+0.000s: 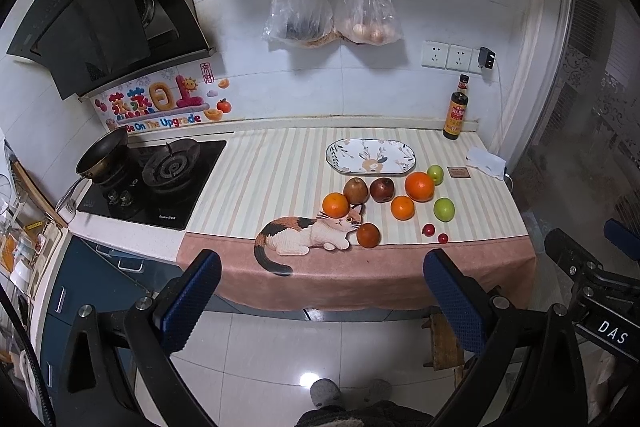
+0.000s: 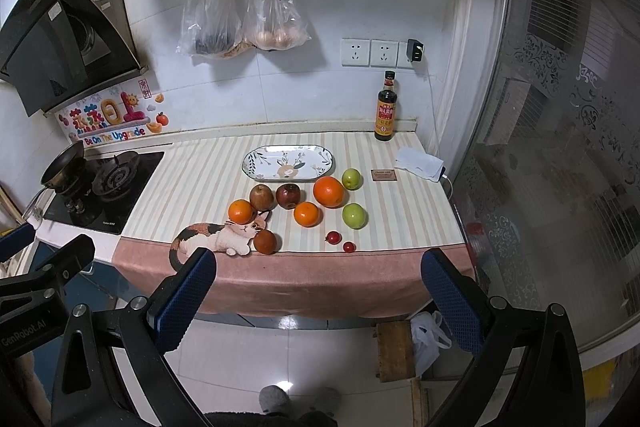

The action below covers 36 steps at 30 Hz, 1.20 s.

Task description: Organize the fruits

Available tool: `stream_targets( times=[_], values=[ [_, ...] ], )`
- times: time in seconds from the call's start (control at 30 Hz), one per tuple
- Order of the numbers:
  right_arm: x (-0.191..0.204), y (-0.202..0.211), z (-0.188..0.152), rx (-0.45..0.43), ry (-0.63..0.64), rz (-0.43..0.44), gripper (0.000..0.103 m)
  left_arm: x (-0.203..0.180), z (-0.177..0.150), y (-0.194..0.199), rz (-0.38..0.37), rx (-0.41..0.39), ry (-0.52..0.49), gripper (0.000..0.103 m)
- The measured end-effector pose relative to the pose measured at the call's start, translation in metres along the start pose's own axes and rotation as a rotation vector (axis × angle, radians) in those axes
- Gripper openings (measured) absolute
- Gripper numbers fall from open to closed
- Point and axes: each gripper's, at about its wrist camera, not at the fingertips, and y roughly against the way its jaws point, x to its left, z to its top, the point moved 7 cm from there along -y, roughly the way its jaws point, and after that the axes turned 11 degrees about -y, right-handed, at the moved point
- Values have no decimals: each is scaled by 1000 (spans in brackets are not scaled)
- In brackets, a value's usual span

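Both grippers were held back from the counter, over the floor, nothing in them. The left gripper (image 1: 322, 301) had its jaws spread wide and empty; the right gripper (image 2: 318, 301) was likewise spread wide and empty.

The fruit lay loose on the striped cloth (image 2: 192, 187), none on the oval floral plate (image 2: 256, 157) just behind. Seen from the right wrist: large orange (image 2: 328, 191), two smaller oranges (image 2: 241, 211) (image 2: 307, 214), dark red apple (image 2: 288, 195), brownish pear-like fruit (image 2: 262, 197), two green apples (image 2: 351, 179) (image 2: 354, 215), a dull orange-brown round fruit (image 2: 265, 241) touching the cat picture (image 2: 218, 237), and two tiny red fruits (image 2: 333, 237) (image 2: 349, 247) near the cloth's pink border.

Handling, as a guess: the oranges and apples looked firm, moderately heavy and smooth; being round they would likely roll, so grip across the widest middle. The tiny red ones looked light and easily squashed, so close gently and centred.

Readable text: wall sticker (image 2: 114, 135) said "Be On The Upgrade". "DAS" showed on the right gripper body in the left wrist view, "GenRobot.AI" on the left gripper body in the right wrist view. The sauce bottle (image 2: 386, 107) label was too small to read.
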Motion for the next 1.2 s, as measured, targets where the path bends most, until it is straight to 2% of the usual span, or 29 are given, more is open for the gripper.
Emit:
stream_targets(
  times=[0.77,0.93,1.03,1.2],
  values=[
    [-4,4,-5,-8,-42,6,103,-4,5,-1,-7,-20,-6,103],
    [-8,-15,-7,-19,-148,72,103,15,10,-26,51,-80,-9,103],
    [-8,-40,-11,-15,-193,73,103,31,12,-47,74,-89,-6,103],
    [-4,-92,-20,46,-257,68,103,50,17,-99,81,-53,-11,103]
  ],
)
